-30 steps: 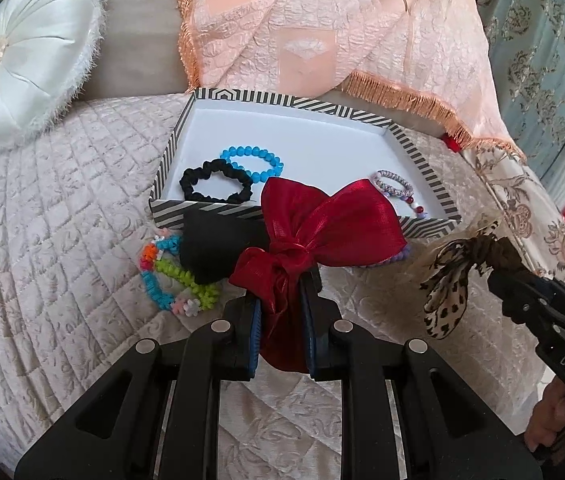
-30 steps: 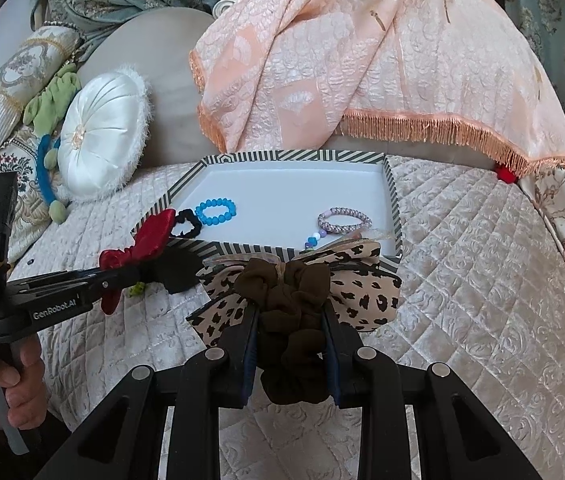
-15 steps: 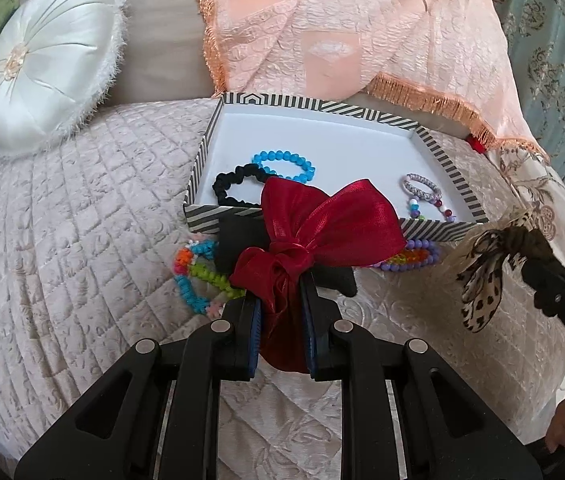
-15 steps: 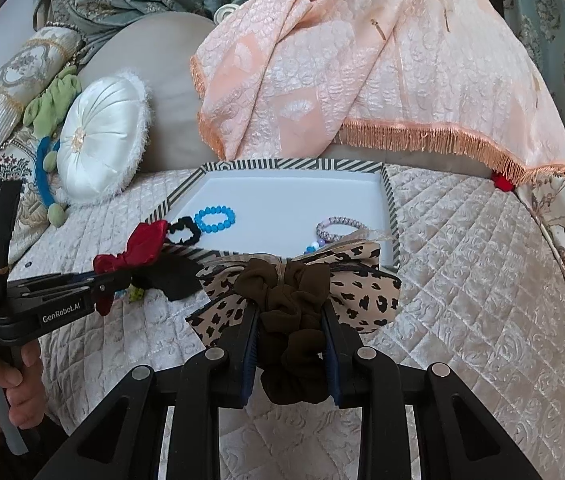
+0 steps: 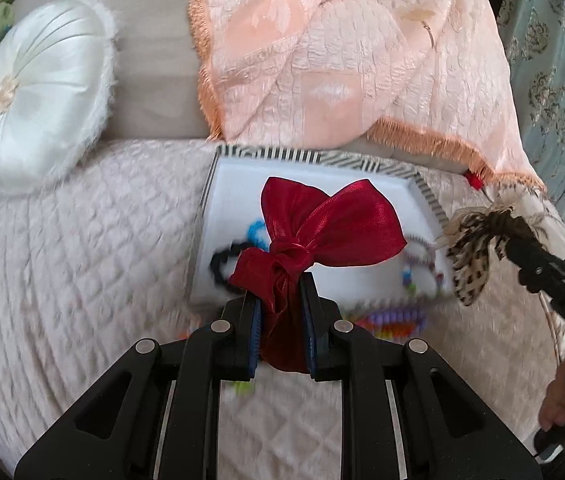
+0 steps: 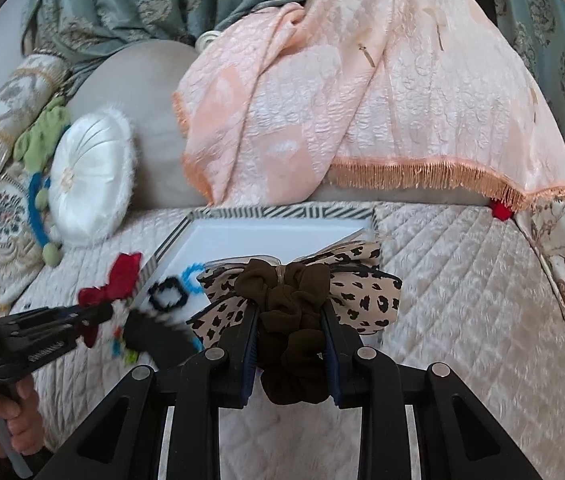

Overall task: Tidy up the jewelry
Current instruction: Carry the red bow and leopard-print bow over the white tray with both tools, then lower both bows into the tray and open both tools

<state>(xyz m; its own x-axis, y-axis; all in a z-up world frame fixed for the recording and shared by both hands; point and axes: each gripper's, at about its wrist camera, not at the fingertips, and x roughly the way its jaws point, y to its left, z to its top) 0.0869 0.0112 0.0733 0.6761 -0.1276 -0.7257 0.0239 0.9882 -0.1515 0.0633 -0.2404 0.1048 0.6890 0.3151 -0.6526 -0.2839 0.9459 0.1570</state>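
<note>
Both grippers grip bows, the left gripper [image 5: 280, 316] a red ribbon bow [image 5: 322, 224], the right gripper [image 6: 290, 346] a leopard-print bow [image 6: 302, 292], so we carry them above the striped tray's [image 6: 282, 213] near rim before releasing inside.

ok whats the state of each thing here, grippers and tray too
left gripper: shut on red bow, lifted
right gripper: shut on leopard bow, lifted
tray: on the bed, open
black bracelet: flat in tray
blue bracelet: flat in tray
</note>
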